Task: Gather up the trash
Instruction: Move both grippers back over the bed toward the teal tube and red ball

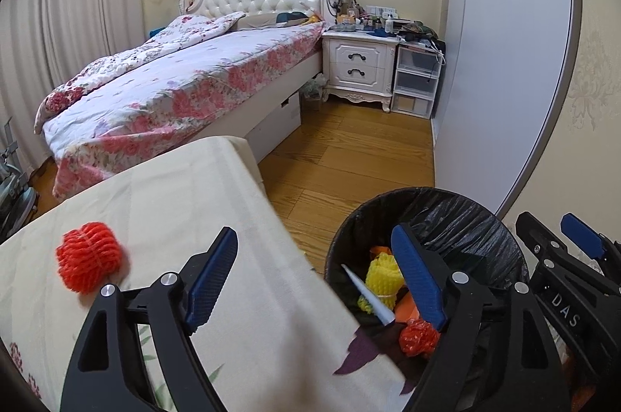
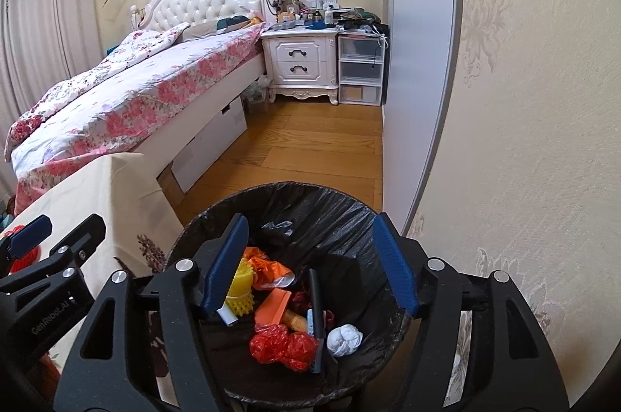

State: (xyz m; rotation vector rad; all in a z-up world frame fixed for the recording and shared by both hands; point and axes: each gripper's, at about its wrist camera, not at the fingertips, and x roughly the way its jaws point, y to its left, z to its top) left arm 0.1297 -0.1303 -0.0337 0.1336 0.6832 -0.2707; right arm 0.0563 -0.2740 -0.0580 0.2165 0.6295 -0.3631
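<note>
Now, step: drop done; black-lined round bin (image 2: pixel 295 218) holds scraps.
Right gripper (image 2: pixel 310 264): released, empty, over bin.
Left gripper (image 1: pixel 322 280): released, empty.
Next: fetch orange foam-net ball (image 1: pixel 90 258) on cream tablecloth (image 1: pixel 174 198).

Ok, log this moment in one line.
left gripper: open, empty | right gripper: open, empty, over bin | red net: on table
</note>
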